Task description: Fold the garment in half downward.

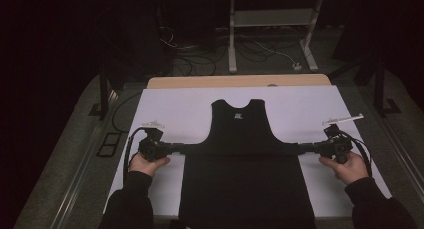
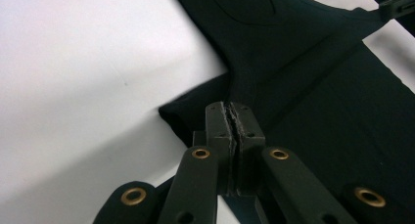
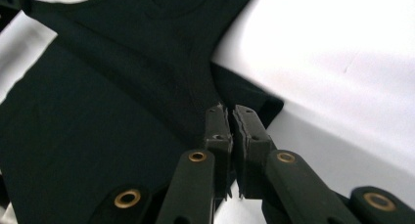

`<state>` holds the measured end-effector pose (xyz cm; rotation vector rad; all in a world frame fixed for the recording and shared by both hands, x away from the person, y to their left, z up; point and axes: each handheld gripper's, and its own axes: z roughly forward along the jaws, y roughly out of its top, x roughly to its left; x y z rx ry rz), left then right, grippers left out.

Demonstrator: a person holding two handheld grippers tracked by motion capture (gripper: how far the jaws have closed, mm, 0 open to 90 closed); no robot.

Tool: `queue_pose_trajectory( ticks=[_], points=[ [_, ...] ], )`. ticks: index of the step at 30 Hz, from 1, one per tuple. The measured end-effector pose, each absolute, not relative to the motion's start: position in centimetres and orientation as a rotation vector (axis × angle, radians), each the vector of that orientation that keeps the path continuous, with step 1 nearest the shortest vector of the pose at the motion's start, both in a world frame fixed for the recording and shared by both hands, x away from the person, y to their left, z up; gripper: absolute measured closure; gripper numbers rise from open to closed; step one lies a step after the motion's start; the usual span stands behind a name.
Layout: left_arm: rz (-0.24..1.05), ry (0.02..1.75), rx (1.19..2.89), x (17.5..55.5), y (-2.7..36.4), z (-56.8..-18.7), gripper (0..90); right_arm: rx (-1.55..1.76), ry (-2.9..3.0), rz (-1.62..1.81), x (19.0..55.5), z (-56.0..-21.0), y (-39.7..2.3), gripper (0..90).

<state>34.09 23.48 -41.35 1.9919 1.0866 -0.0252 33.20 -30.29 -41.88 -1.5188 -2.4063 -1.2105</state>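
Observation:
A black sleeveless top lies flat on the white tabletop, neck away from me and a small label below the collar. Its lower part reaches the table's near edge. My left gripper is shut on the top's left side corner, with cloth pinched between the jaws of the left gripper. My right gripper is shut on the opposite side corner, as the right gripper shows up close. The cloth runs taut between them.
A bare wooden strip edges the table's far side. Beyond it stand a white desk frame and loose cables on the floor. White surface lies bare on both sides of the top.

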Motion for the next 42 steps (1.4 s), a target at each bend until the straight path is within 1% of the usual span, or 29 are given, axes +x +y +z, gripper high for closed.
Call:
queue_pose_trajectory(
  ticks=[11, 23, 28, 42],
  points=[
    [-0.090, 1.099, 1.987, 33.2, 24.0, -41.5, 86.8, -1.513, -2.387, -1.163, 32.1, -42.3, -30.4, 83.8],
    [-0.116, 1.099, 2.029, 32.4, 23.7, -41.8, 86.8, -1.508, -2.373, -1.138, 31.3, -42.3, -30.4, 83.6],
    [-0.139, 1.104, 2.075, 32.2, 23.3, -42.3, 86.7, -1.495, -2.373, -1.123, 31.0, -42.4, -30.3, 83.6],
    [-0.158, 1.123, 2.069, 32.1, 23.7, -42.4, 86.8, -1.484, -2.357, -1.100, 30.5, -42.3, -30.5, 83.7]
  ],
)
